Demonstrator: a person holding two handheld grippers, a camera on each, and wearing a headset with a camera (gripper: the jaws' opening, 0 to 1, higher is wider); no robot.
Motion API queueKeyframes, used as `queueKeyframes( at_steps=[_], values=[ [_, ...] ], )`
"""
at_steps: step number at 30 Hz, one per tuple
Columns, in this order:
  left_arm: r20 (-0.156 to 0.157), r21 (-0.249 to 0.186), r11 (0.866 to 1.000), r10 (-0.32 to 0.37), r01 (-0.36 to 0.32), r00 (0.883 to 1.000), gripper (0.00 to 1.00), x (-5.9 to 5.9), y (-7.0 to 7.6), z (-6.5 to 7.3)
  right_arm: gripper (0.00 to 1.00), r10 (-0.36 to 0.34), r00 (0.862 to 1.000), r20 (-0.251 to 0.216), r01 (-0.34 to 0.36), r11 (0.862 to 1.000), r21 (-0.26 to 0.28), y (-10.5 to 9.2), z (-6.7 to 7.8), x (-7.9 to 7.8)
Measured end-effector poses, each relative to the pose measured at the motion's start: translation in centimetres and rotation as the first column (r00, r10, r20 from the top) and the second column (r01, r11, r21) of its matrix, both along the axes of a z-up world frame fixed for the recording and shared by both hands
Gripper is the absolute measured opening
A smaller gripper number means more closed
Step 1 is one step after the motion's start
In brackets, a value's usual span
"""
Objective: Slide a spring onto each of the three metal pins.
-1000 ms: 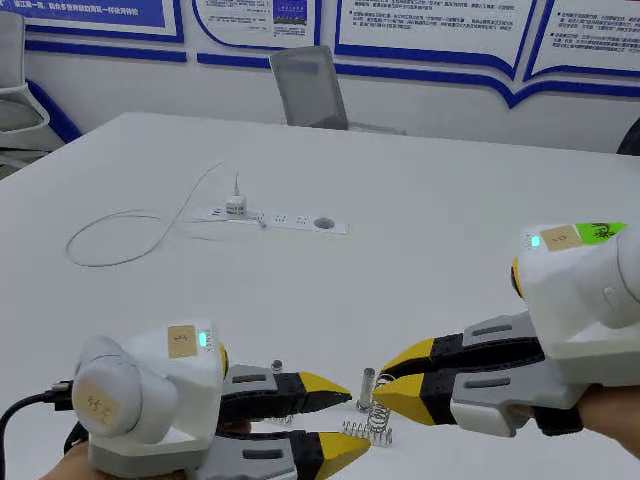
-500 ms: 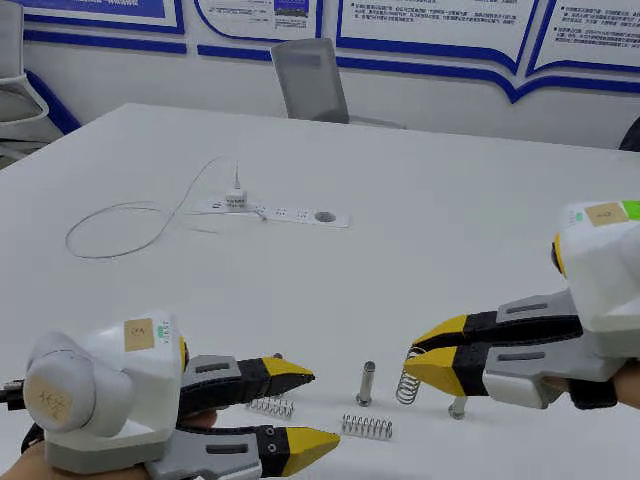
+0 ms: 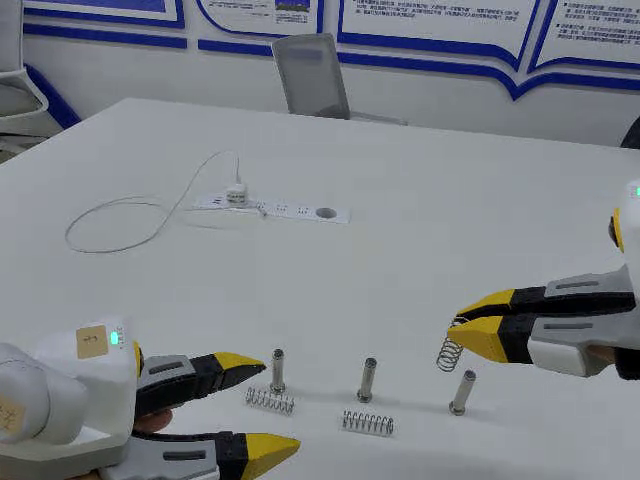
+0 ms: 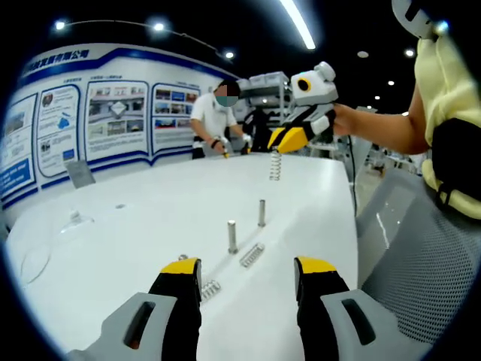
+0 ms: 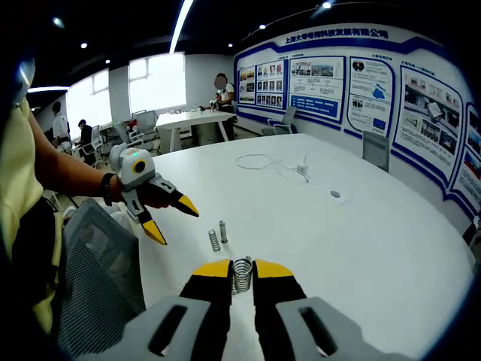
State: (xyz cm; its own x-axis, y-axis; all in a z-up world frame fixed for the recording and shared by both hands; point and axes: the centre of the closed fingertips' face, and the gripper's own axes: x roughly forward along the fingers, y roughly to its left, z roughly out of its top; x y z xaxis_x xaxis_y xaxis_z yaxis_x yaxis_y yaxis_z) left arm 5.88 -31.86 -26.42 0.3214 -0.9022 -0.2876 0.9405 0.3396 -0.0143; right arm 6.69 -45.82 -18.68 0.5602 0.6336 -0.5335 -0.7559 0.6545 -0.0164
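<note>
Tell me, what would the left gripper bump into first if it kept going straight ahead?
Most likely the loose spring lying just ahead of the left gripper, whose jaws are open, beside the nearest upright pin; depth is unclear.

We record the left gripper (image 3: 280, 402) and right gripper (image 3: 455, 320) alike: yellow tips, black behind, grey and white bodies; a green light (image 3: 116, 339) on the left one; held spring (image 3: 449, 352), loose springs (image 3: 367, 424) and pins (image 3: 367, 380) bare silver-grey; table (image 3: 420, 200) plain white; power strip (image 3: 275, 213) white; wall panels (image 3: 430, 25) white, blue-bordered; chair (image 3: 310, 75) grey.
</note>
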Motion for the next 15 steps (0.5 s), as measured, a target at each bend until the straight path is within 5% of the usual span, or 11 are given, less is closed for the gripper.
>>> queueKeyframes(
  at_steps=[15],
  values=[
    [-0.01,0.004,0.997,0.078,-0.078,0.997,0.6,1.3,1.8,-0.4,0.11,-0.089,0.996,-0.014,0.089,0.996,-0.024,-3.4,-1.9,1.8]
  ],
)
